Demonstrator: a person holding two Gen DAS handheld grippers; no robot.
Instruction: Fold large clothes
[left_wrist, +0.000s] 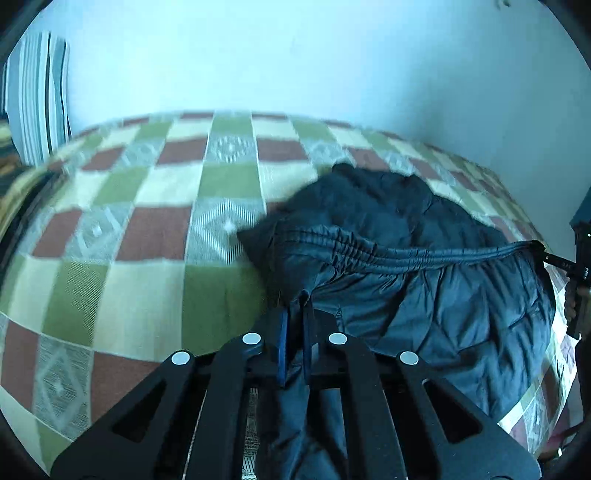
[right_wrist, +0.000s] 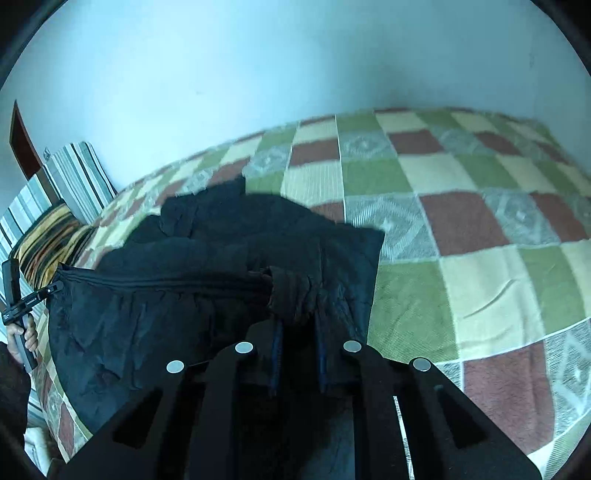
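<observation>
So, both grippers are pinched onto the dark trousers (left_wrist: 424, 280) on the bed.

My left gripper (left_wrist: 294, 317) has its blue pads squeezed nearly together on one end of the elastic waistband (left_wrist: 369, 251), and my right gripper (right_wrist: 298, 325) is clamped on a thicker bunch at the other end, so the band runs taut between them. From the left camera I can see the right one out at the frame's edge. The rest of the trousers lies crumpled on a checked bedspread (left_wrist: 147, 236) of green, cream, rust and grey diamond squares that covers the whole bed. Behind it is a plain pale wall (left_wrist: 295, 55), with striped pillows (right_wrist: 77, 177) propped at the head end and an orange-striped one (right_wrist: 51, 236) beside them.
</observation>
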